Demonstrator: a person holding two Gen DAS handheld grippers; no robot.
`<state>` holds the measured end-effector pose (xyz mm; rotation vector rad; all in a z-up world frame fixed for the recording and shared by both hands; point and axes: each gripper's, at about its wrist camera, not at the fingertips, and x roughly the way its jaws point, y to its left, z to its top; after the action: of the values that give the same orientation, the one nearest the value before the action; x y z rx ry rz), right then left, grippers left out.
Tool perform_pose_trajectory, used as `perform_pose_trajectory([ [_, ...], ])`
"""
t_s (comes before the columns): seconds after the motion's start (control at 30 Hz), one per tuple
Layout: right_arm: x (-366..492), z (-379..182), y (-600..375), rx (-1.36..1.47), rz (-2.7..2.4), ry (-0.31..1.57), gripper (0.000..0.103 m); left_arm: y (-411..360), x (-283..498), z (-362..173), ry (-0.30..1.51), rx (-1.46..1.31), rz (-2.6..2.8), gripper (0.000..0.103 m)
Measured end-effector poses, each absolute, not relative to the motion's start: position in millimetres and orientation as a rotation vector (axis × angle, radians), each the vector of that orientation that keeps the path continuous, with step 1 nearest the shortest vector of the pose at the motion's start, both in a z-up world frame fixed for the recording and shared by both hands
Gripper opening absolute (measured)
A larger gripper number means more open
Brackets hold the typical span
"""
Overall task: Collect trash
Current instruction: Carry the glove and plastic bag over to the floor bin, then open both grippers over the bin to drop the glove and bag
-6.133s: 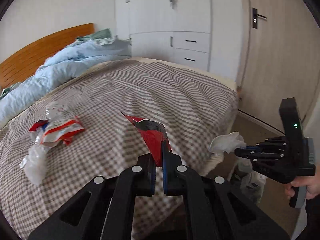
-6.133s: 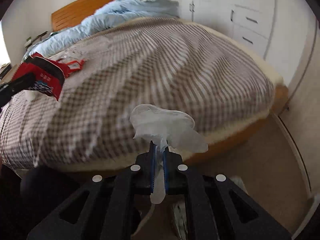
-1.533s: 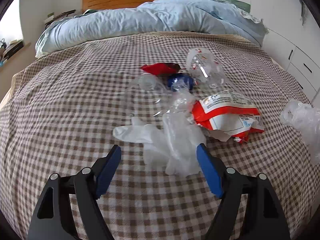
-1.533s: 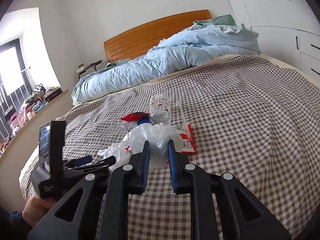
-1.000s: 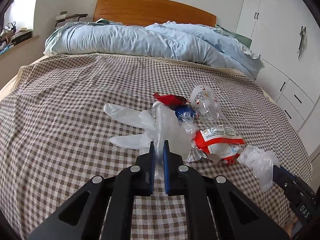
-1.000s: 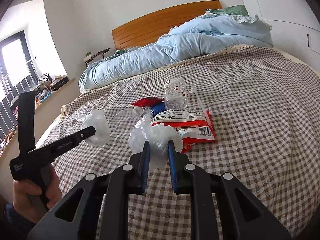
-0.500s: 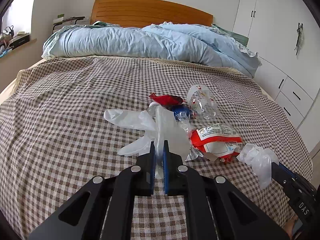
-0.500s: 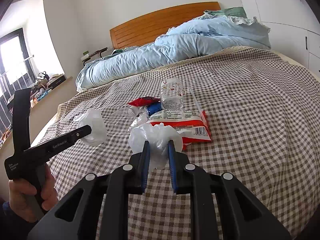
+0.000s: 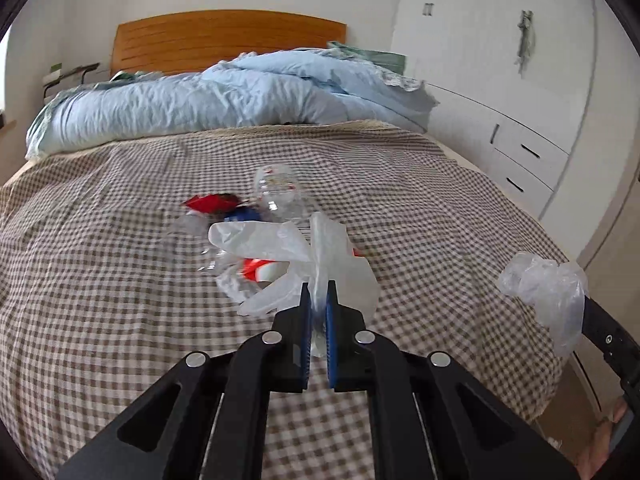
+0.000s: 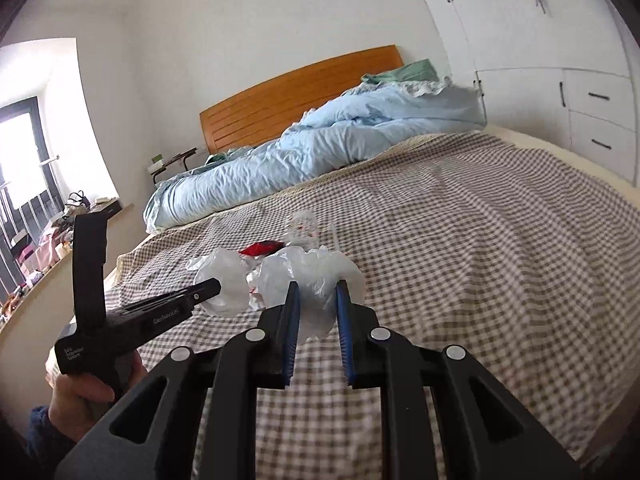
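Observation:
My left gripper (image 9: 318, 292) is shut on a clear plastic glove (image 9: 280, 248) and holds it above the checked bed (image 9: 100, 280). My right gripper (image 10: 318, 292) is shut on a crumpled clear plastic bag (image 10: 316, 276); that bag also shows at the right of the left wrist view (image 9: 548, 292). The left gripper with its glove (image 10: 224, 280) shows at the left of the right wrist view. On the bed lie a clear plastic bottle (image 9: 280, 192), a red wrapper (image 9: 210, 203), a blue piece (image 9: 244, 214) and a red and white packet (image 9: 264, 268), partly hidden by the glove.
A blue duvet (image 9: 200, 100) is bunched before the wooden headboard (image 9: 224, 40). White wardrobe drawers (image 9: 520, 160) stand to the right of the bed. A window sill with clutter (image 10: 36, 256) runs along the left wall.
Both grippers have drawn back and lifted from the pile, each still holding its plastic. The views have tilted up, and the trash on the bed looks farther off.

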<state>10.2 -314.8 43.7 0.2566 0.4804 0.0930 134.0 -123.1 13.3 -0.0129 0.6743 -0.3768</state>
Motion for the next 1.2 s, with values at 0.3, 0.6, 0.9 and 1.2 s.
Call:
perform_pose_trajectory([
  [0.3, -134, 12, -457, 0.213, -0.331, 0.617, 0.018, -271, 32, 3, 0.679, 0.158, -0.760, 0.003],
  [0.6, -235, -138, -531, 0.387, -0.506, 1.029, 0.018, -393, -46, -47, 0.819, 0.262, -1.003, 0.003],
  [0.9, -259, -296, -524, 0.676, -0.451, 1.283, 0.018, -455, -86, -120, 1.003, 0.420, -1.061, 0.003],
  [1.2, -261, -354, -522, 0.788, -0.461, 1.379, 0.024, -517, -121, -207, 1.197, 0.632, -1.058, 0.003],
])
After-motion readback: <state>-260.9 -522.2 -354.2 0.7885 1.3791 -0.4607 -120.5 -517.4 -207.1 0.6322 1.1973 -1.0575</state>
